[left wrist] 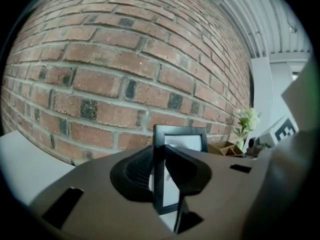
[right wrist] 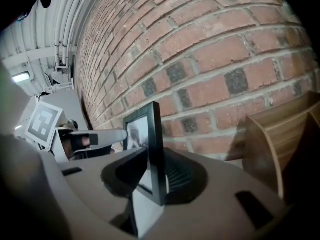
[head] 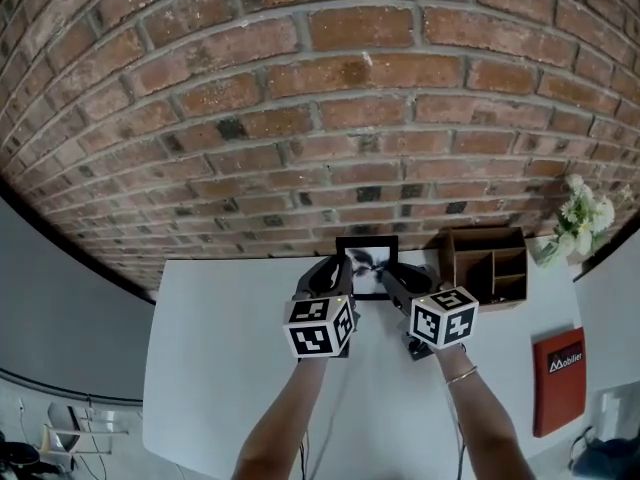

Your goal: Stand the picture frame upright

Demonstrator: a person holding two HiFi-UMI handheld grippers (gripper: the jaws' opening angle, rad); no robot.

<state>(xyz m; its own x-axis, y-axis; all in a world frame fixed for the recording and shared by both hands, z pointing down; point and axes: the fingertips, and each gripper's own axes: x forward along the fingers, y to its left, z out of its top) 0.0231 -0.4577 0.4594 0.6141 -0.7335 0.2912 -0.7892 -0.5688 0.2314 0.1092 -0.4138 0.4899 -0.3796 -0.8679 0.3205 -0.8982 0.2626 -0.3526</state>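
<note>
The picture frame point(head: 367, 265) is already held upright near the brick wall point(head: 300, 118), each side edge clamped by the left tool point(head: 337, 271) and right tool point(head: 393, 278). Only settling it on the desk point(head: 230, 368) and release seem left.

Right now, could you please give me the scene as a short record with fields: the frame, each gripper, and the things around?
frame: upright, front toward the person, close before the brick wall
left gripper: shut on the frame's left edge
right gripper: shut on the frame's right edge
table: white; cannot tell if the frame touches it
right of frame: wooden organizer, flowers, red book
</note>
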